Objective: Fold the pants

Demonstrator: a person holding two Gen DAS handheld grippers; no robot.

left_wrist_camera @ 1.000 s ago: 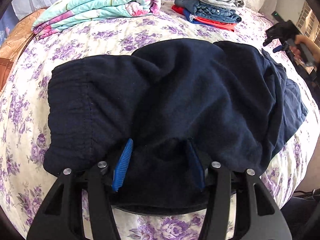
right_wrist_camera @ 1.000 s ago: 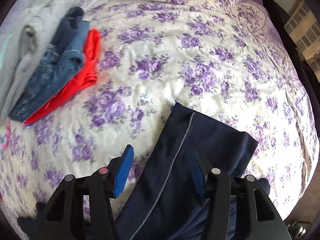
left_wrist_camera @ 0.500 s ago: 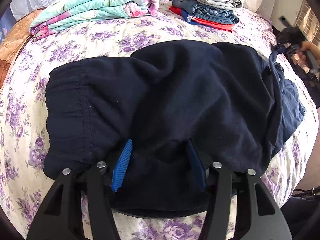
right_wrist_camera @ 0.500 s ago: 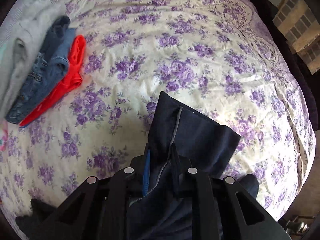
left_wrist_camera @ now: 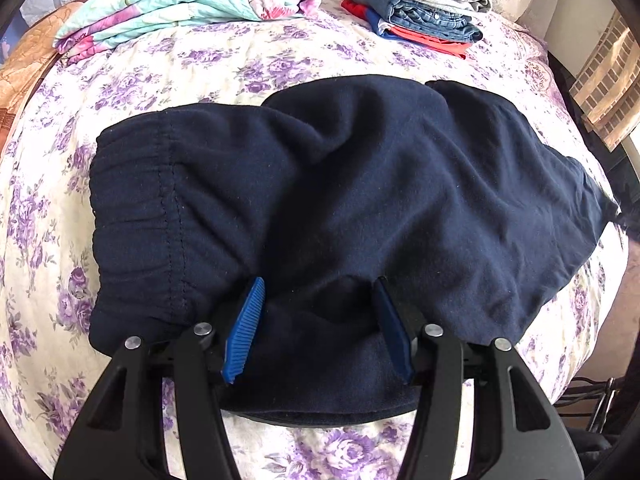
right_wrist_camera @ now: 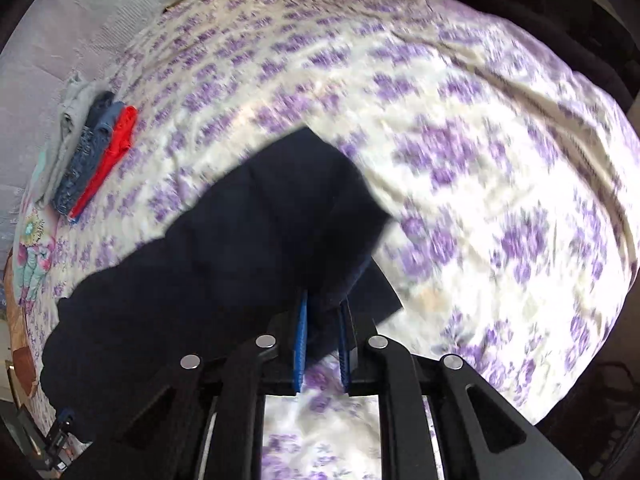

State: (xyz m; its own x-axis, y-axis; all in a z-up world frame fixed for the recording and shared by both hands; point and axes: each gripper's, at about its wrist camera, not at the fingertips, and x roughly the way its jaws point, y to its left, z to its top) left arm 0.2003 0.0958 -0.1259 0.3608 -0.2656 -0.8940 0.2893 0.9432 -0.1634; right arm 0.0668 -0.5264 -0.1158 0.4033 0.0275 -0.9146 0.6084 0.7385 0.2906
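Dark navy pants (left_wrist_camera: 340,200) lie bunched across the floral bed, waistband at the left. My left gripper (left_wrist_camera: 318,292) is open, its blue pads resting on the near edge of the cloth, which lies between them. My right gripper (right_wrist_camera: 323,308) is shut on the leg end of the pants (right_wrist_camera: 248,248) and holds it lifted above the bed. In the left wrist view the leg end is stretched out to the far right (left_wrist_camera: 600,208).
A folded floral blanket (left_wrist_camera: 188,4) lies at the back left. A stack of folded clothes (left_wrist_camera: 416,4), grey, denim and red, sits at the back right; it also shows in the right wrist view (right_wrist_camera: 92,156). The bed edge falls off at the right (left_wrist_camera: 580,320).
My right gripper closed on the pant leg end and lifted it, pulling the leg out to the right. My left gripper stayed open on the near edge.
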